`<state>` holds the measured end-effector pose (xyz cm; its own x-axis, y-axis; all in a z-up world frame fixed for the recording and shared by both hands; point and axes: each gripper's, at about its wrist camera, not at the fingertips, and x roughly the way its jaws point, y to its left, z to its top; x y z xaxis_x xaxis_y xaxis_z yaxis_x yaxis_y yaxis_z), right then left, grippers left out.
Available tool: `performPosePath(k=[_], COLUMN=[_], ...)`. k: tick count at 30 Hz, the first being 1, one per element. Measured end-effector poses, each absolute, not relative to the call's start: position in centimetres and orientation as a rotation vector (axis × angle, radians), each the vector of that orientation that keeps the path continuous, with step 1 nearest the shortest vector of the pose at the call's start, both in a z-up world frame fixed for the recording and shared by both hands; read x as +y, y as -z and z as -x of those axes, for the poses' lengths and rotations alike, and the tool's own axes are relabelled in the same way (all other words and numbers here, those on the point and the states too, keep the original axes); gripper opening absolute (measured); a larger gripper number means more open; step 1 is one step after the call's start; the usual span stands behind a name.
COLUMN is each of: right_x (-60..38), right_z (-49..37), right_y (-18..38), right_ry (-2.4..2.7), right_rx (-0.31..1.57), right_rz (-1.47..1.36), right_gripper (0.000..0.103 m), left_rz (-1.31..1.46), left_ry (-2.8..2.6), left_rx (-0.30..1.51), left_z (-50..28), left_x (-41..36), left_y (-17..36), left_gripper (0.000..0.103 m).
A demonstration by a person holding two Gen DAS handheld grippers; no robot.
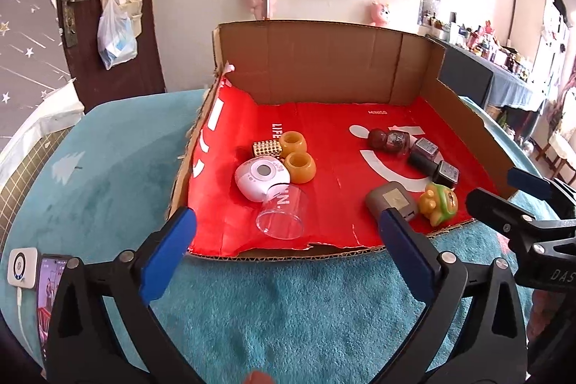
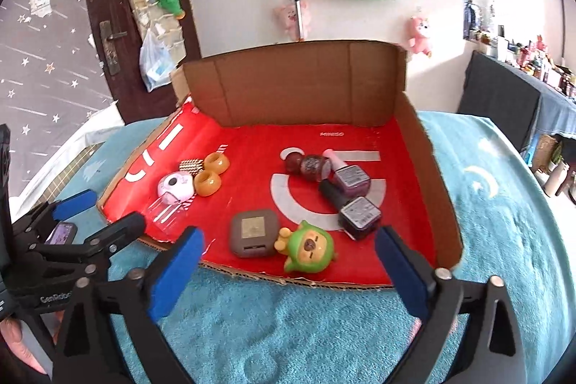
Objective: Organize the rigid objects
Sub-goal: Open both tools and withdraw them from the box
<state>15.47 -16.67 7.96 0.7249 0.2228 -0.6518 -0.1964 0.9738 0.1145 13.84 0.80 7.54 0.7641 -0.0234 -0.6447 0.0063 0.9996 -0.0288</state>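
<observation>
Both my grippers hover over the teal cloth (image 2: 306, 330), just short of the open front edge of the cardboard tray (image 2: 424, 146). My left gripper (image 1: 288, 243) has its blue fingers spread wide with nothing between them, and my right gripper (image 2: 288, 261) is spread the same way, also empty.

Nearest my right fingers, on the tray's red floor, a green-hooded toy figure (image 2: 309, 249) lies touching a flat grey case (image 2: 253, 231). Just beyond them is a dark nail polish bottle (image 2: 354, 211), then a purple one (image 2: 347, 177) with a pale cap, and a round glittery bottle (image 2: 309, 164) (all three on their sides, clustered together).

Nearest my left fingers, a clear plastic cup (image 1: 282, 211) lies tipped over, its base against a white round device (image 1: 261, 179). Behind that sit two amber rings (image 1: 298, 155), touching each other, and a gold studded cylinder (image 1: 266, 148) beside the farther ring.

The tray's brown back wall stands upright. Off the tray, by my left gripper, a phone (image 1: 50, 294) and a small white charger (image 1: 22, 267) rest on the cloth.
</observation>
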Motion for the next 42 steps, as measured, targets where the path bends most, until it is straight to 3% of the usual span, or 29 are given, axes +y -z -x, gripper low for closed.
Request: performPosePath(k=[20,42], right_x=[-17.2,-16.7], right_z=[-15.4,-15.3], right_y=[-4.7,-4.1], right_ry=[-0.13,-0.093], right_rx=[0.751,0.747], right_rz=[-0.006,0.04], right_gripper=[0.103,0.103], left_rz=[-0.029,-0.005], left_ry=[-0.056,-0.049], left_rx=[0.748,0.756], left_z=[-14.5,-14.6], left_x=[0.4,0.7], left_y=[-4.2,-4.1], left_gripper=[0.103,0.103])
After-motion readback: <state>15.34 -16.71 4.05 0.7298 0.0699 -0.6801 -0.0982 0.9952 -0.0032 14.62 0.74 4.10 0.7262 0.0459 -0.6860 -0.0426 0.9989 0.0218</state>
